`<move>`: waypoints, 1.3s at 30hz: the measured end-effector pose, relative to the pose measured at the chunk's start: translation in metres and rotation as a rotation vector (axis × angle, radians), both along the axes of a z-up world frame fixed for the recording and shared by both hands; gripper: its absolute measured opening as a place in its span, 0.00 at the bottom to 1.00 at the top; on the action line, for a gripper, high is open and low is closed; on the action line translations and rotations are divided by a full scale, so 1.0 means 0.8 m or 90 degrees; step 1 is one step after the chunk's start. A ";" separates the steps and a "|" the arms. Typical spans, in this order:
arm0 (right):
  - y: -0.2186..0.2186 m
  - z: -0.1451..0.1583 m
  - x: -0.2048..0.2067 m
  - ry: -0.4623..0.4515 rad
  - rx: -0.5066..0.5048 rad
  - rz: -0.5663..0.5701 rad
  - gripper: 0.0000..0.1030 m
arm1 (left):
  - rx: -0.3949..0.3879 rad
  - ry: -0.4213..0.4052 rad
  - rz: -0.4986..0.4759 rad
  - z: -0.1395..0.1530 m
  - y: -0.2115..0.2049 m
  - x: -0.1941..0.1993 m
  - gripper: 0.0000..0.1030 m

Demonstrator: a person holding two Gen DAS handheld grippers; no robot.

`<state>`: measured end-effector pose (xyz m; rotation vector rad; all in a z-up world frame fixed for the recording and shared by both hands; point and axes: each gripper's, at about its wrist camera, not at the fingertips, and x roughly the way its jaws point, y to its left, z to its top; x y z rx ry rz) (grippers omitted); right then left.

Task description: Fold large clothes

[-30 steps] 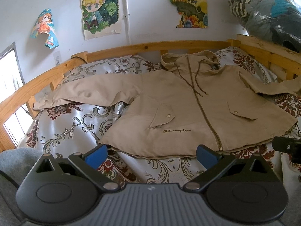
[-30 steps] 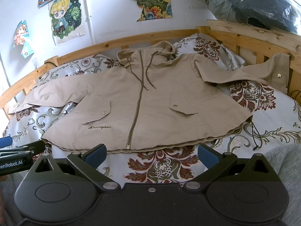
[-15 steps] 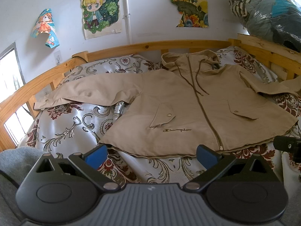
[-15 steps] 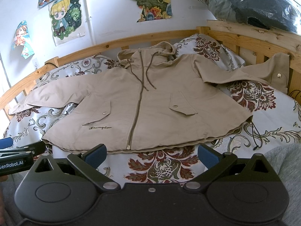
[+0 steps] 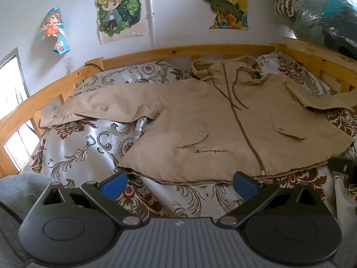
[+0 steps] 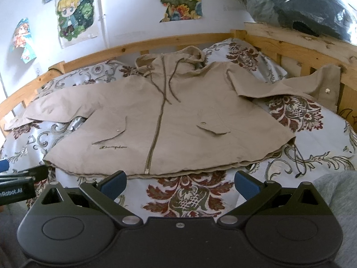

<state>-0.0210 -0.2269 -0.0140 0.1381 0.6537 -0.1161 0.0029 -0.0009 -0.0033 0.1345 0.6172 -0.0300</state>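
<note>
Jacket (image 5: 223,120), tan, hooded, zipped shut, lies front-up and spread flat on the floral bedspread (image 5: 84,143) inside the wooden bed frame (image 5: 174,52). Its hood (image 5: 225,68) points to the far rail of the frame and its hem (image 5: 200,178) faces you. One sleeve (image 5: 107,107) stretches out across the bedspread toward the window side; the other sleeve (image 6: 290,87) runs to the opposite rail, its snap cuff (image 6: 326,89) propped against the slats. Two flap pockets flank the zipper (image 6: 156,129), and a stitched Champion logo (image 5: 210,151) sits below the pocket on the window side. A dark hem cord (image 6: 297,160) trails off the hem corner onto the bedspread.

Your left gripper (image 5: 179,181) hangs just short of the hem, before the logo side, blue pads (image 5: 113,182) spread wide with nothing between them. Your right gripper (image 6: 179,181) hangs likewise just short of the hem, near the zipper's lower end, jaws wide apart and holding nothing; its pads (image 6: 245,182) clear the cloth. Neither touches the jacket.

Cartoon posters (image 5: 118,11) hang on the white wall beyond the frame, and plastic-wrapped bundles (image 6: 301,6) rest on the corner of the frame beyond the propped cuff.
</note>
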 end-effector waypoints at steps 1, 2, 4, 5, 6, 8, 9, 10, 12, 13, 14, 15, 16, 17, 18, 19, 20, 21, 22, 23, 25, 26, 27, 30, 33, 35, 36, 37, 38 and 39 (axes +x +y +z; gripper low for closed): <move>-0.002 0.003 0.000 -0.011 -0.005 -0.016 0.99 | 0.002 0.002 -0.001 -0.001 -0.001 0.002 0.99; -0.004 0.007 -0.001 -0.023 -0.013 -0.032 0.99 | 0.005 0.004 -0.001 -0.002 -0.001 0.003 0.99; -0.007 0.015 0.001 -0.040 -0.031 -0.047 0.99 | 0.008 0.017 -0.004 -0.002 -0.003 0.007 0.99; -0.010 0.020 0.003 -0.049 -0.043 -0.051 0.99 | 0.004 0.025 -0.008 0.000 -0.003 0.010 0.99; -0.013 0.026 0.005 -0.060 -0.063 -0.056 0.99 | -0.003 0.033 -0.012 0.002 -0.003 0.014 0.99; -0.022 0.036 0.011 -0.076 -0.099 -0.066 0.99 | -0.025 0.038 -0.021 0.010 -0.002 0.022 0.99; -0.028 0.042 0.015 -0.085 -0.116 -0.074 0.99 | -0.033 0.037 -0.026 0.013 -0.002 0.027 0.99; -0.035 0.046 0.019 -0.090 -0.129 -0.079 0.99 | -0.036 0.034 -0.030 0.017 -0.004 0.032 0.99; -0.055 0.053 0.030 -0.099 -0.136 -0.078 0.99 | -0.030 0.024 -0.041 0.025 -0.010 0.045 0.99; -0.066 0.057 0.032 -0.112 -0.131 -0.066 0.99 | -0.023 0.020 -0.054 0.031 -0.015 0.055 0.99; -0.078 0.060 0.033 -0.125 -0.118 -0.048 0.99 | -0.014 0.018 -0.069 0.038 -0.021 0.065 0.99; -0.093 0.064 0.034 -0.133 -0.098 -0.037 0.99 | -0.007 0.015 -0.079 0.043 -0.025 0.072 0.99; -0.108 0.071 0.036 -0.134 -0.091 -0.040 0.99 | -0.001 0.010 -0.090 0.051 -0.029 0.082 0.99; -0.120 0.076 0.038 -0.134 -0.104 -0.050 0.99 | 0.000 0.003 -0.098 0.057 -0.032 0.090 0.99; -0.130 0.084 0.037 -0.139 -0.131 -0.063 0.99 | 0.002 -0.002 -0.106 0.061 -0.035 0.097 0.99; -0.143 0.089 0.038 -0.142 -0.155 -0.081 0.99 | 0.006 -0.004 -0.116 0.065 -0.040 0.108 0.99; -0.158 0.093 0.039 -0.142 -0.169 -0.104 0.99 | 0.013 -0.004 -0.126 0.067 -0.044 0.118 0.99; -0.173 0.095 0.040 -0.139 -0.170 -0.124 0.99 | 0.024 -0.010 -0.134 0.070 -0.048 0.129 0.99; -0.190 0.095 0.043 -0.136 -0.161 -0.141 0.99 | 0.040 -0.022 -0.132 0.073 -0.051 0.142 0.99; -0.210 0.094 0.046 -0.134 -0.151 -0.158 0.97 | 0.052 -0.039 -0.126 0.076 -0.053 0.151 0.99; -0.243 0.086 0.057 -0.115 -0.155 -0.191 0.91 | 0.072 -0.081 -0.120 0.080 -0.057 0.172 0.99; -0.256 0.079 0.061 -0.105 -0.162 -0.203 0.89 | 0.072 -0.098 -0.116 0.079 -0.058 0.181 0.99; -0.271 0.072 0.069 -0.096 -0.167 -0.213 0.86 | 0.066 -0.106 -0.110 0.076 -0.057 0.191 0.99; -0.307 0.048 0.087 -0.083 -0.175 -0.232 0.82 | 0.019 -0.069 -0.075 0.046 -0.046 0.215 0.99; -0.344 0.024 0.107 -0.078 -0.087 -0.245 0.81 | -0.048 0.012 -0.065 0.003 -0.027 0.230 0.99; -0.367 0.009 0.120 -0.071 0.005 -0.260 0.75 | -0.069 0.053 -0.071 -0.020 -0.021 0.240 0.99; -0.375 0.001 0.128 -0.068 0.045 -0.266 0.72 | -0.068 0.067 -0.067 -0.025 -0.021 0.245 0.99; -0.381 -0.005 0.135 -0.065 0.078 -0.273 0.71 | -0.069 0.082 -0.066 -0.030 -0.020 0.251 0.99; -0.387 -0.014 0.144 -0.067 0.123 -0.279 0.69 | -0.071 0.088 -0.070 -0.032 -0.020 0.254 0.99; -0.389 -0.020 0.151 -0.070 0.161 -0.288 0.66 | -0.074 0.090 -0.075 -0.034 -0.021 0.257 0.99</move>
